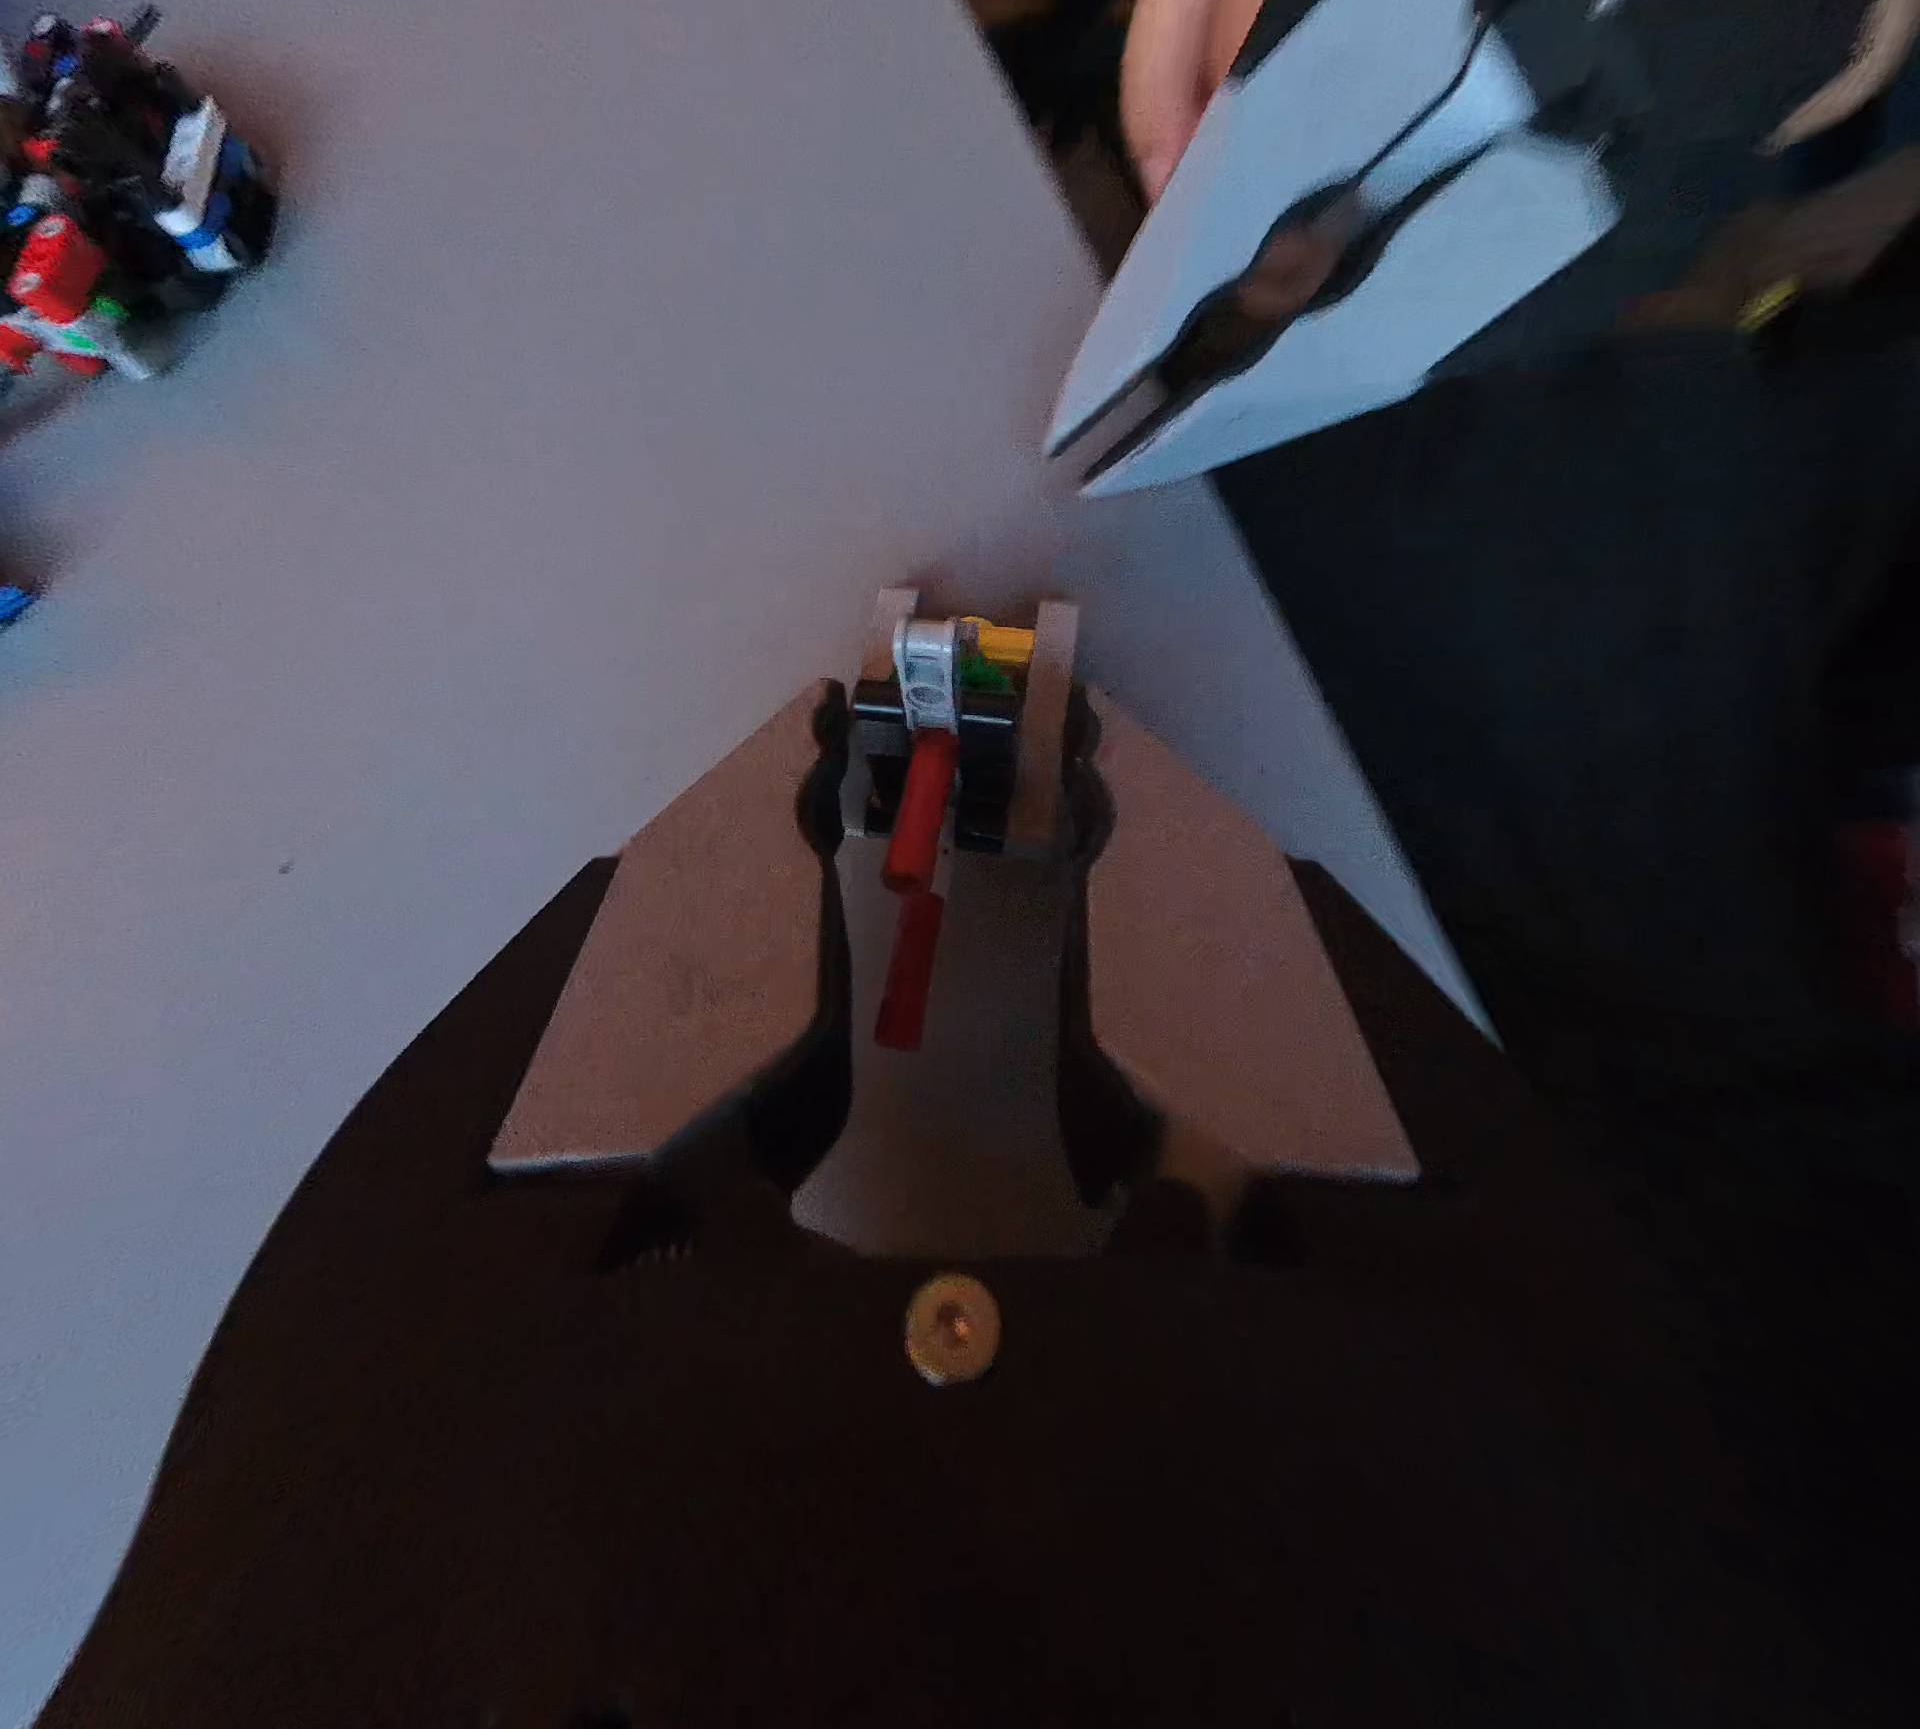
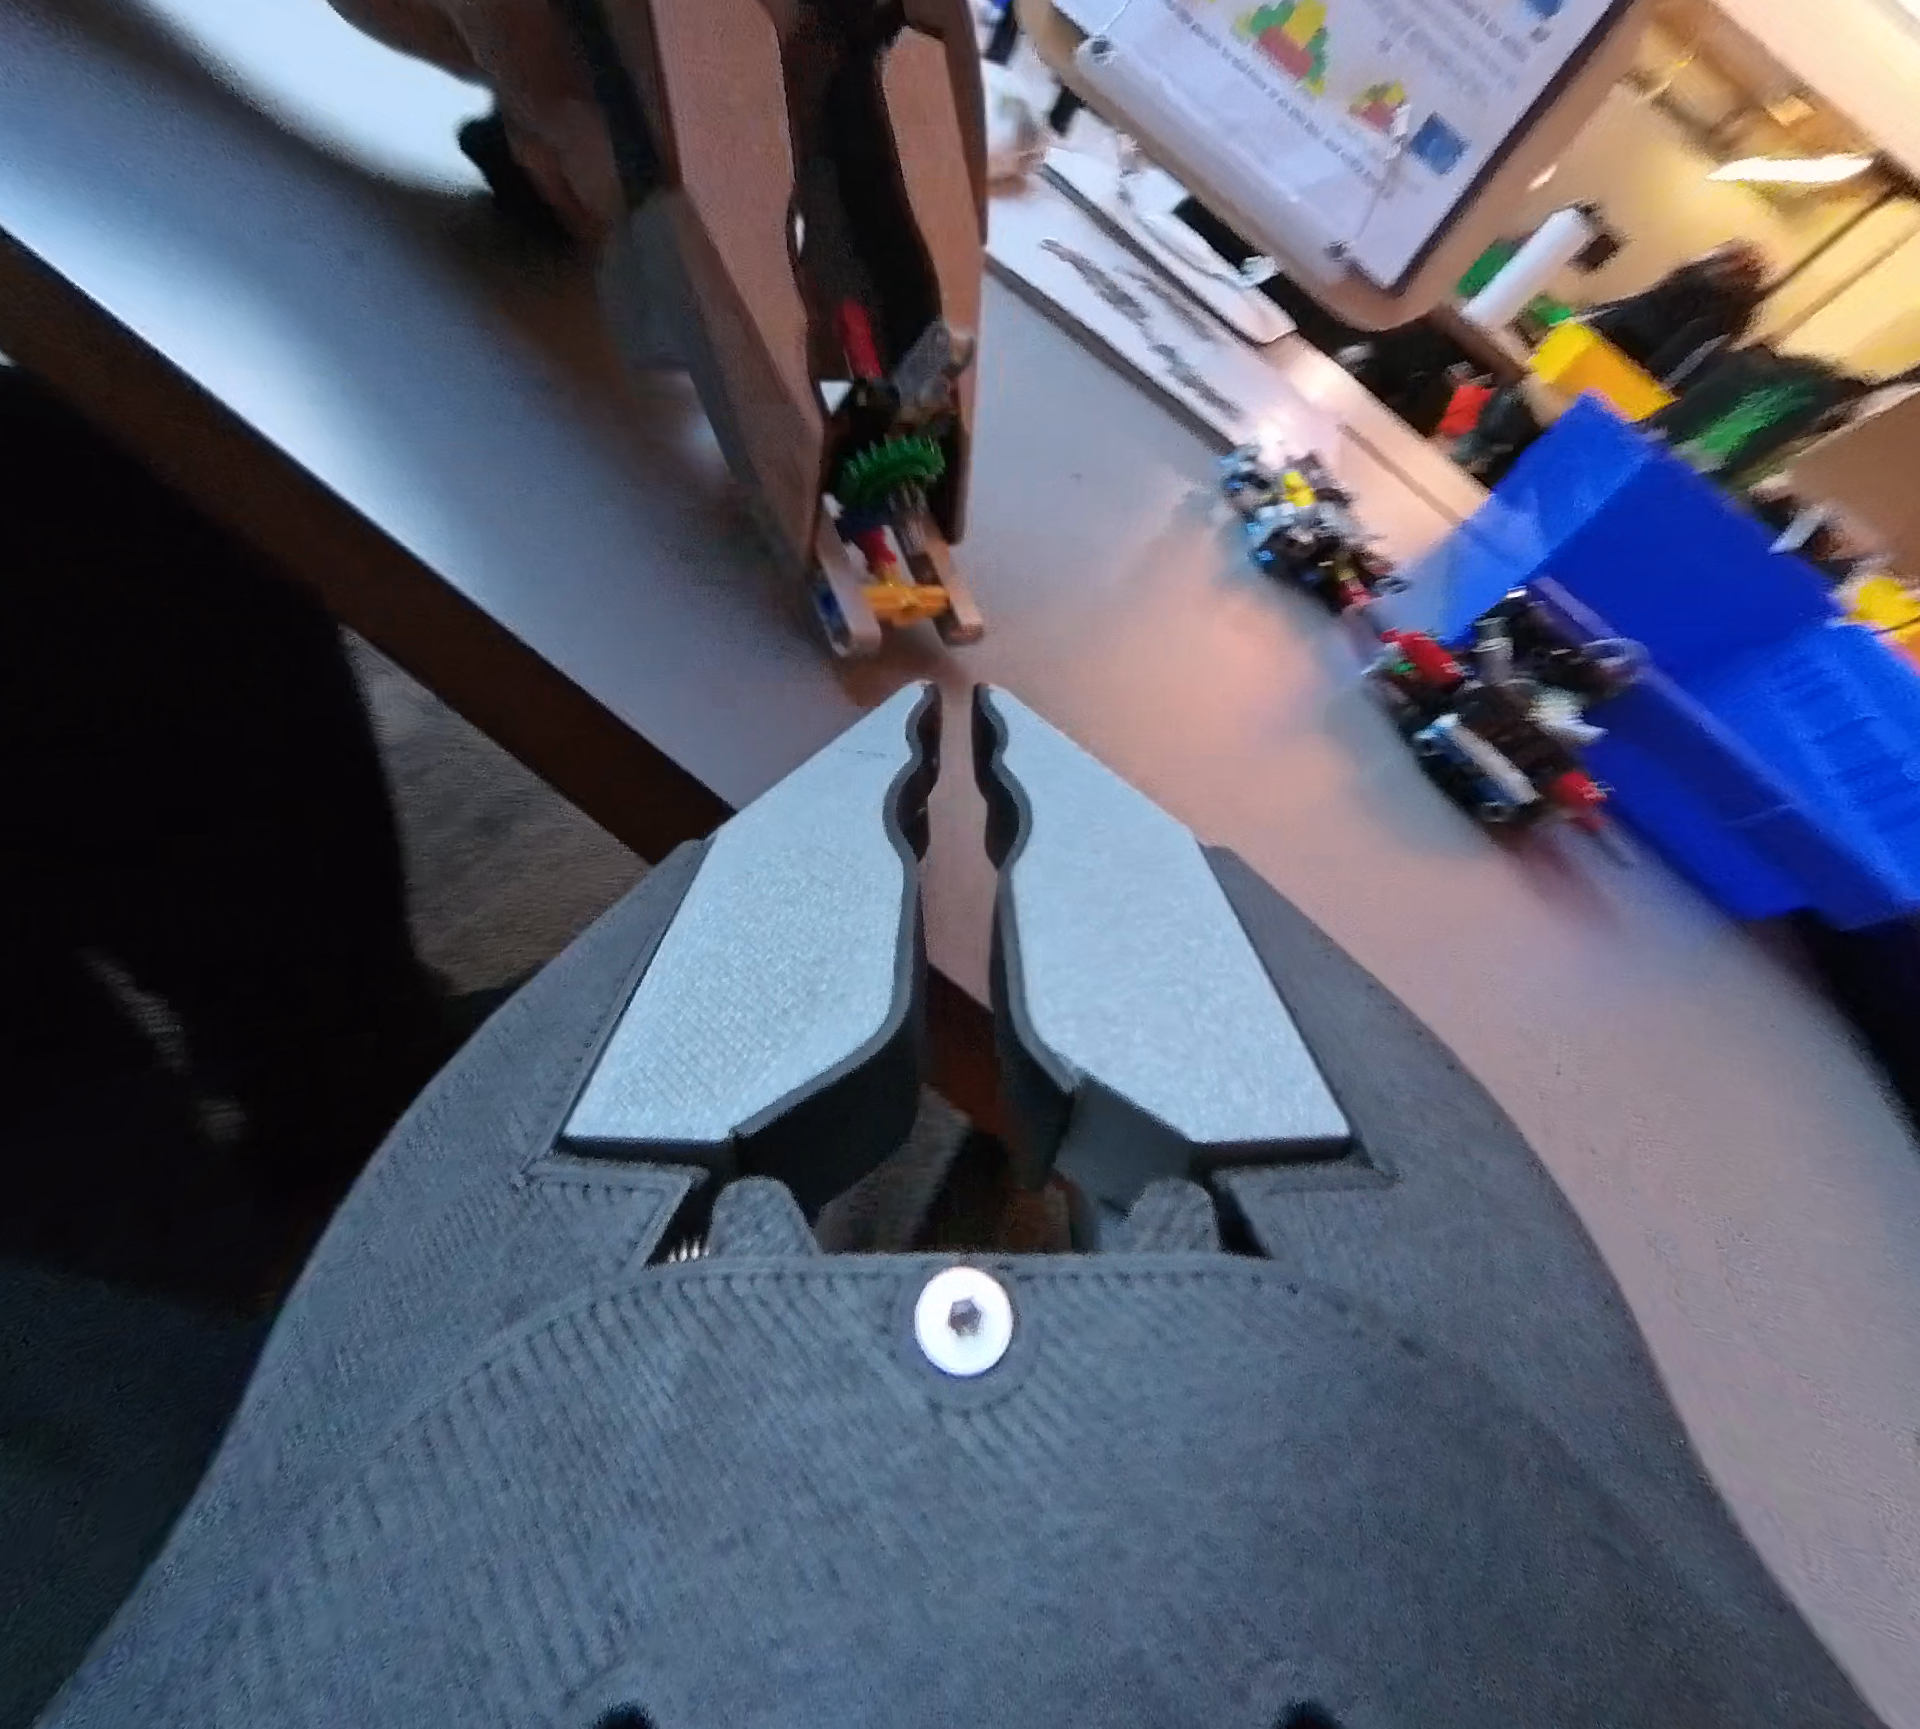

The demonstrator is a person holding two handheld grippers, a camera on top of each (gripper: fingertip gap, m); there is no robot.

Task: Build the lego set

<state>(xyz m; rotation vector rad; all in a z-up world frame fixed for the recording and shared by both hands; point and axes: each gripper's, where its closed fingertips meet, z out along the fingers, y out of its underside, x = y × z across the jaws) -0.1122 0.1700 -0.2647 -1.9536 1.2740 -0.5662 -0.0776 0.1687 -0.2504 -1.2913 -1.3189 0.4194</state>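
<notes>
My left gripper (image 1: 951, 703) is shut on a small toy-brick assembly (image 1: 925, 671) made of a black frame, a grey connector, a red axle (image 1: 920, 806), a green gear and a yellow piece (image 1: 997, 640) between two tan beams. It holds the assembly low over the grey table (image 1: 520, 432). The right wrist view shows the same gripper (image 2: 894, 536) with the green gear (image 2: 888, 469) and the yellow piece (image 2: 904, 601) sticking out past its tips. My right gripper (image 2: 956, 703) is closed to a thin slit with nothing between the pads, just short of the assembly. It also shows at the upper right of the left wrist view (image 1: 1070, 464).
A pile of loose toy pieces (image 1: 104, 204) lies on the table at the far left. The right wrist view shows more piles (image 2: 1299, 526) (image 2: 1486, 723), a blue bin (image 2: 1714, 661), a poster board (image 2: 1351, 17) behind them, and the table's front edge (image 2: 416, 640).
</notes>
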